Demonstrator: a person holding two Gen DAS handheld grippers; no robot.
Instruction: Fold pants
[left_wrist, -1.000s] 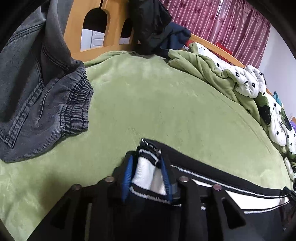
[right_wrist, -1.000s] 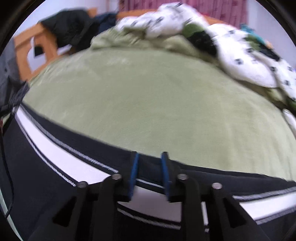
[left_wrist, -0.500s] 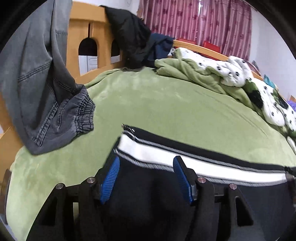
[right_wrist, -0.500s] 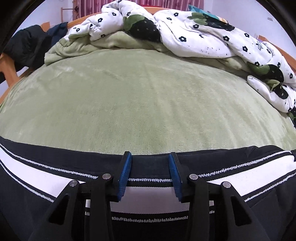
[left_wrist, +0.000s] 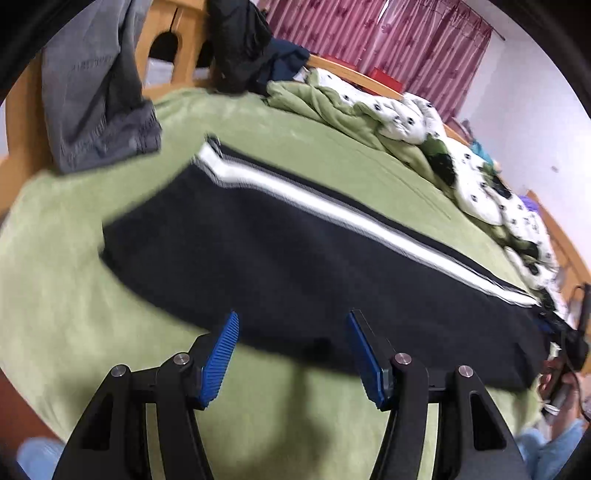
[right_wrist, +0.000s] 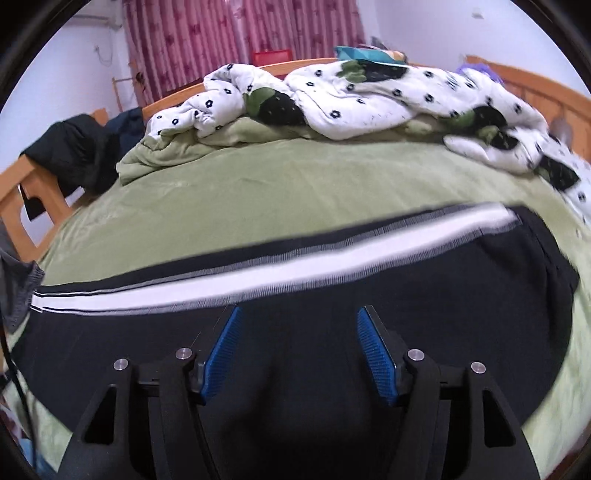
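Note:
Black pants (left_wrist: 280, 258) with a white side stripe (left_wrist: 332, 210) lie flat and folded lengthwise on the green bed cover (left_wrist: 92, 295). My left gripper (left_wrist: 291, 317) is open and empty, its blue pads (left_wrist: 221, 350) above the near edge of the pants. In the right wrist view the same pants (right_wrist: 406, 295) stretch across, stripe (right_wrist: 258, 273) on the far side. My right gripper (right_wrist: 297, 314) is open and empty, held just above the black cloth.
Grey jeans (left_wrist: 92, 92) hang over the wooden bed frame (left_wrist: 173, 44) at the left. A bunched white flowered quilt (right_wrist: 369, 92) and green blanket (right_wrist: 177, 147) lie along the far side. Dark clothes (right_wrist: 70, 151) hang on the frame. Red curtains (right_wrist: 221, 37) hang behind.
Both grippers let go of the pants' striped edge, opened wide and pulled back. The pants now lie flat on the bed.

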